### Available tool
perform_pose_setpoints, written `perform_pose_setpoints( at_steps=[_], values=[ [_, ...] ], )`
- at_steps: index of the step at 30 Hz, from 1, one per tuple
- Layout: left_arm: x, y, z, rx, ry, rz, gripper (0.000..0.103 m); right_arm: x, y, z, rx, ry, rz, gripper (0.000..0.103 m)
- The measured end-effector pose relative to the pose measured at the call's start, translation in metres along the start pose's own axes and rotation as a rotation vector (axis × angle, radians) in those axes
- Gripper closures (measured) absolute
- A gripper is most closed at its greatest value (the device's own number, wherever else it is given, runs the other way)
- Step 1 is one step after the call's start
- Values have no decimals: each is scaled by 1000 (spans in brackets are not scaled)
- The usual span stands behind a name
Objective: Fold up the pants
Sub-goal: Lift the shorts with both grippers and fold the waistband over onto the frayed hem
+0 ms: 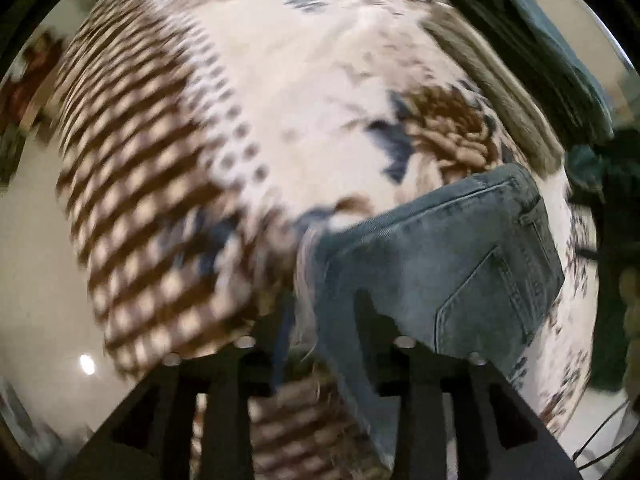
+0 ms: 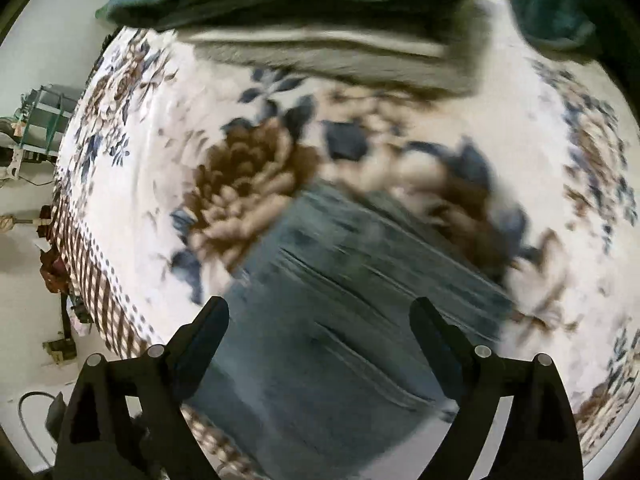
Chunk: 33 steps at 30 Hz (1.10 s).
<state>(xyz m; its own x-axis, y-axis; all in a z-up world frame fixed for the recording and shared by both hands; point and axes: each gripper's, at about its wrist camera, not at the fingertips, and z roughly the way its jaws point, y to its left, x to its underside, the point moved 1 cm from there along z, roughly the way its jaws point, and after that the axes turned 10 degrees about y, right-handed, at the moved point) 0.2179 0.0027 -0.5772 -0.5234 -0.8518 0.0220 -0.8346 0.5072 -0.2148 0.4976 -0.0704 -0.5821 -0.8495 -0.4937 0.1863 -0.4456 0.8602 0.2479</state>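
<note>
Blue jeans (image 1: 452, 264) lie on a bed covered by a white blanket with brown flowers (image 1: 304, 92). In the left wrist view my left gripper (image 1: 324, 312) has its fingers close together with the frayed hem end of the jeans between them, lifted off the blanket; a back pocket shows to the right. In the right wrist view my right gripper (image 2: 320, 312) is open, its fingers wide apart just above the jeans (image 2: 340, 320), holding nothing. Both views are blurred by motion.
A stack of folded dark green and grey clothes (image 2: 320, 20) lies at the far side of the bed, also in the left wrist view (image 1: 532, 60). The checked blanket border (image 1: 132, 200) hangs at the bed's edge, with pale floor (image 2: 24, 280) beyond.
</note>
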Motion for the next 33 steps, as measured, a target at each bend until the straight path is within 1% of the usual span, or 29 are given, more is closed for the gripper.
perform_pose_setpoints(
  at_steps=[1,2,3,4,5,7,8,10,12,14,16,17,18,19,20,21,22,23,24,26,27,30,33],
  values=[
    [8,4,0,7,11,-32,58,6,-15,-1,-4,3,8,9],
    [18,7,0,28,29,-63,56,11,-31,0,-8,6,16,8],
    [28,8,1,54,47,-86,56,17,-51,2,-7,14,37,5],
    [38,8,3,74,67,-107,56,18,-63,6,-12,20,52,4],
    [50,6,8,102,87,-130,56,22,-81,9,-36,28,73,4],
    [72,1,17,132,125,-179,56,28,-111,16,-102,38,117,4],
    [84,-3,25,153,157,-211,56,30,-120,20,-125,44,132,4],
    [105,-12,49,230,240,-274,56,33,-138,29,-186,38,148,4],
    [118,-22,68,272,280,-324,56,33,-146,41,-231,48,140,4],
    [125,-30,80,285,281,-352,56,30,-151,58,-300,82,132,4],
    [125,-37,85,278,226,-332,58,25,-154,80,-360,120,141,4],
    [125,-42,84,253,186,-296,63,24,-155,88,-386,133,151,4],
    [125,-44,83,242,164,-272,70,23,-155,93,-406,137,165,5],
    [126,-46,80,227,148,-249,81,22,-157,99,-436,128,187,6],
    [126,-46,77,213,132,-226,84,23,-159,100,-447,111,201,12],
    [126,-45,74,216,120,-205,87,25,-160,99,-442,83,217,29],
    [126,-43,71,224,114,-186,89,28,-162,96,-448,58,224,42],
    [127,-41,68,228,108,-168,90,31,-162,95,-455,49,227,63],
    [127,-39,63,228,100,-139,91,35,-164,93,-458,39,235,70],
    [125,-38,53,215,88,-78,92,46,-161,84,-462,5,245,79],
    [124,-37,46,208,82,-45,92,51,-159,80,-458,-8,251,81],
    [118,-33,19,156,46,78,92,77,-159,65,-490,-27,307,83],
    [113,-17,-12,115,26,181,92,121,-157,49,-523,-30,354,84]
  ],
)
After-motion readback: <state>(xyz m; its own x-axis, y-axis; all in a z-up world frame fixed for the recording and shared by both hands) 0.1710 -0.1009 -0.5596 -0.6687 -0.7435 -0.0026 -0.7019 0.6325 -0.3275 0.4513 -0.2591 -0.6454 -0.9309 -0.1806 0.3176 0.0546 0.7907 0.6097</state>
